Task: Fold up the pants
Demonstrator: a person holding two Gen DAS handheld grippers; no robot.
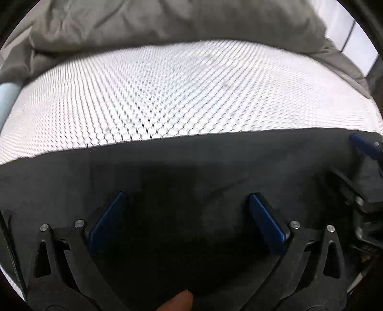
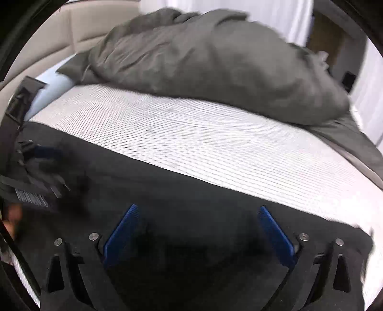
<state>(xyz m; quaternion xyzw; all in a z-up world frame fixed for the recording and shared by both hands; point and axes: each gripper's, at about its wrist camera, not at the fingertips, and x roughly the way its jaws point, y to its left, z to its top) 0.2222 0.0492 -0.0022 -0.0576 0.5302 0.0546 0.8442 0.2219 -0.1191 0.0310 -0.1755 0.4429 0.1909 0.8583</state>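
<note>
Black pants [image 1: 167, 172] lie flat on the white textured mattress [image 1: 167, 95], their far edge straight across the view. My left gripper [image 1: 185, 198] is open, its blue pads spread just above the dark cloth, holding nothing. In the right wrist view the same pants [image 2: 191, 196] fill the lower part, and my right gripper [image 2: 198, 210] is open over them, empty. The right gripper also shows at the right edge of the left wrist view [image 1: 366, 167]. The left gripper shows at the left edge of the right wrist view [image 2: 40, 155].
A crumpled grey duvet [image 2: 215, 67] lies heaped along the far side of the mattress [image 2: 215, 143]. A pale blue pillow [image 2: 55, 88] sits at the far left. A beige headboard [image 2: 47, 40] and white curtains [image 2: 239, 7] stand behind the bed.
</note>
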